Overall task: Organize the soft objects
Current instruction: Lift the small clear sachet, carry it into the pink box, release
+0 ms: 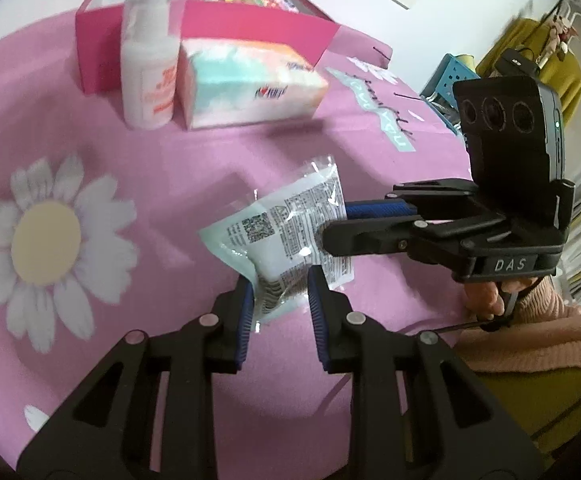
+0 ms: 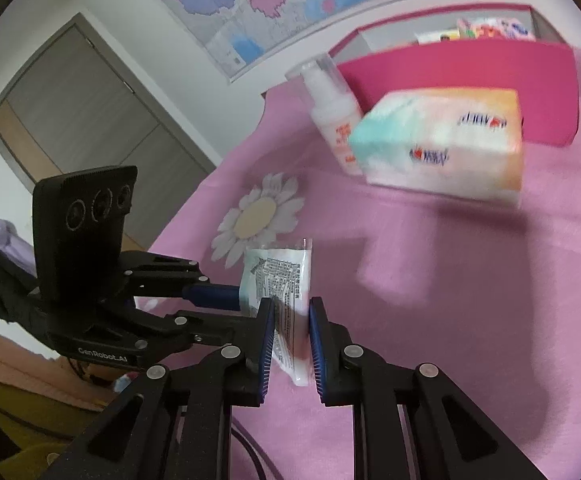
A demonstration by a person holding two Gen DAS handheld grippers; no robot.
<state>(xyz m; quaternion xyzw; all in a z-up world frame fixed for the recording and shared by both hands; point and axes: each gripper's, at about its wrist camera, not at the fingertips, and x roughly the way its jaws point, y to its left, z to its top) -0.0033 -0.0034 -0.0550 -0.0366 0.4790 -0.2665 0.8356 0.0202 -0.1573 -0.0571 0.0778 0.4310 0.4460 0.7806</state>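
Sachet (image 1: 286, 236), small sealed packet with printed text and QR code, was held above pink tabletop (image 1: 170, 160), pinched from two sides. Left tongs (image 1: 278, 304) were clamped on its lower end; right tongs (image 1: 332, 224) clamped on its right edge, coming in sideways. Behind: tissue pack (image 1: 246, 80) lying flat, white pump bottle (image 1: 148, 76) upright just beside it, pink box (image 1: 250, 28) at rear. Daisy print (image 1: 50, 240) sat left of sachet.

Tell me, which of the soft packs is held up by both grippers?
The small flat sachet with the black print and square code. The left gripper and right gripper pinch it, while the bigger tissue pack sits untouched by the pink box.
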